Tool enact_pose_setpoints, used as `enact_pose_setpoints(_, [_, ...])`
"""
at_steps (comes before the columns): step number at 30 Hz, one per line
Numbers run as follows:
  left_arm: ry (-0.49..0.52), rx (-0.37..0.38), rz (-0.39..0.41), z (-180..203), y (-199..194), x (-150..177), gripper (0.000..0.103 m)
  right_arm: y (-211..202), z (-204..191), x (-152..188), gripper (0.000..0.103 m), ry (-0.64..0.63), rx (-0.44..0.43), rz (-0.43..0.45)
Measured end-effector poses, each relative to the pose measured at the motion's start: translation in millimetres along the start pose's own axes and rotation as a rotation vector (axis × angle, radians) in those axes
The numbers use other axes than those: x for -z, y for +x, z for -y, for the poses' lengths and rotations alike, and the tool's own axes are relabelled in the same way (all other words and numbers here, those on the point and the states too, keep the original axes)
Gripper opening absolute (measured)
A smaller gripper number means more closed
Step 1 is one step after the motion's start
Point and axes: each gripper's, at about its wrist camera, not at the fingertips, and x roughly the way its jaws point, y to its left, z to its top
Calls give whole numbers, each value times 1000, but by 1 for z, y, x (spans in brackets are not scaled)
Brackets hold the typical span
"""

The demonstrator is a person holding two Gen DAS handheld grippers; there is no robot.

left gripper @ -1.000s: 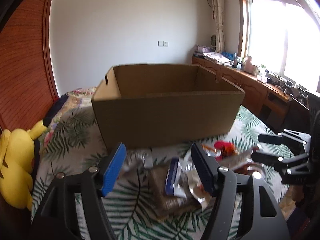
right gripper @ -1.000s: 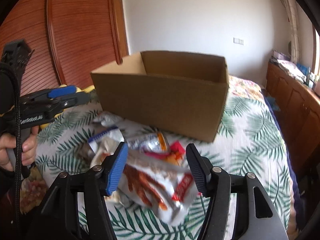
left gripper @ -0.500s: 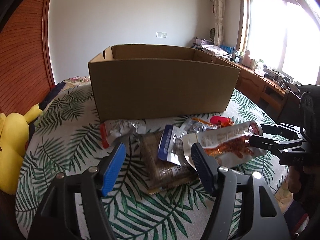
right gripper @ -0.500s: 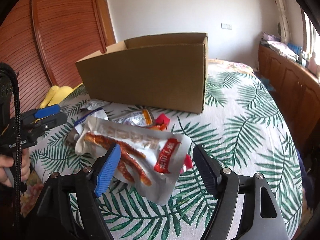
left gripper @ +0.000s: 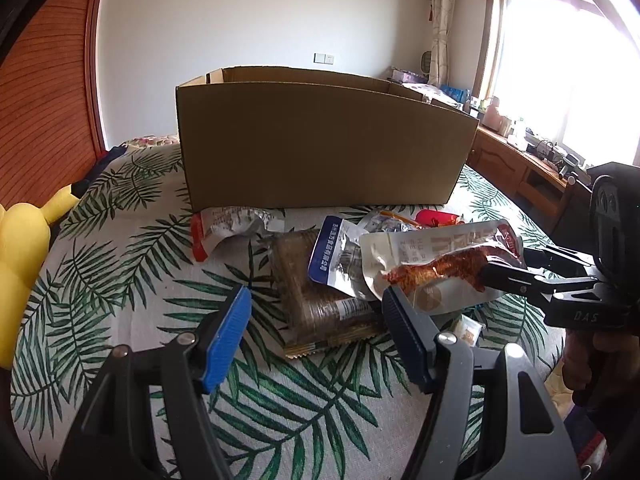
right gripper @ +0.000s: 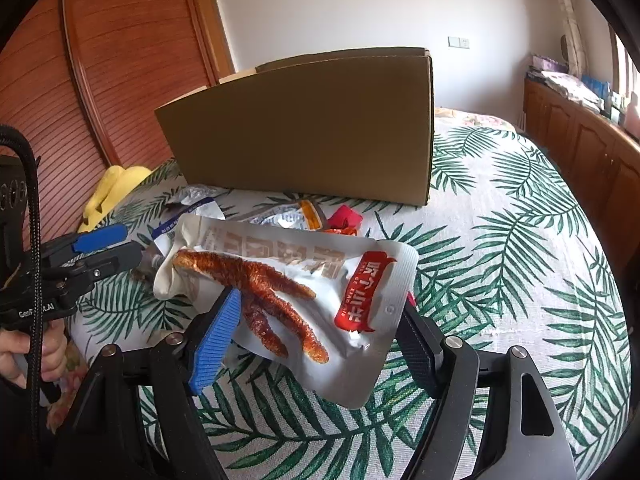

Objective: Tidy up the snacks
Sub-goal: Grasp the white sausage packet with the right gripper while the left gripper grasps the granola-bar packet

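Observation:
A brown cardboard box point(left gripper: 320, 140) point(right gripper: 304, 128) stands open-topped on the bed, with a pile of snack packets in front of it. My left gripper point(left gripper: 316, 312) point(right gripper: 120, 248) is open just above a brown cracker pack point(left gripper: 320, 304), apart from it. A blue-and-white packet point(left gripper: 332, 256) and a silver packet with red ends point(left gripper: 228, 224) lie nearby. A white chicken-feet pouch point(right gripper: 304, 280) point(left gripper: 440, 256) lies tilted on the pile, its near end between the fingers of my right gripper point(right gripper: 320, 304) point(left gripper: 506, 264). Those jaws stand wide and the pads do not visibly press on it.
A palm-leaf bedspread point(right gripper: 500, 240) covers the bed. A yellow plush toy point(left gripper: 16, 264) point(right gripper: 112, 188) sits at its left edge by the wooden wardrobe point(right gripper: 120, 60). Wooden cabinets point(right gripper: 580, 148) line the right wall. A small red snack point(left gripper: 436, 216) lies near the box.
Both grippers have sunk toward the bed, so the box now rises higher in both views. The right jaws have widened around the chicken-feet pouch.

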Motion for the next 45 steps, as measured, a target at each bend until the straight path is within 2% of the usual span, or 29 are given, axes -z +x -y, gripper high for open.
enact_pose_setpoints(6, [-10,5,-5,0,1,2,68,-9,5,2,58,37,-30,32])
enact_pose_setpoints(10, [-10,7,-9,3,3,2,68,-19,10,2,38,78,-84,69])
enact_pose_setpoints(13, [-7,8,-13,5,4,1,68,-23,10,2,31,87,-107,76])
enact_pose_setpoints(17, [10,-4,-20,9,7,-2,68,-28,11,2,13,96,-149,87])
enact_pose_setpoints(25, [47,-68,-92,12,29,-7,68,-36,4,0,11,73,-149,107])
enact_pose_setpoints(33, [10,-72,-157,7,43,-10,67,-43,-11,-6,9,31,-126,125])
enact_pose_setpoints(35, [3,-58,-163,5,44,-10,54,-46,-14,-8,8,21,-117,132])
enact_pose_setpoints(38, [10,-77,-155,5,40,-8,45,-50,-19,-11,7,-1,-114,138])
enact_pose_setpoints(45, [-5,-54,-142,0,22,4,42,-55,-34,-19,6,-69,-84,151])
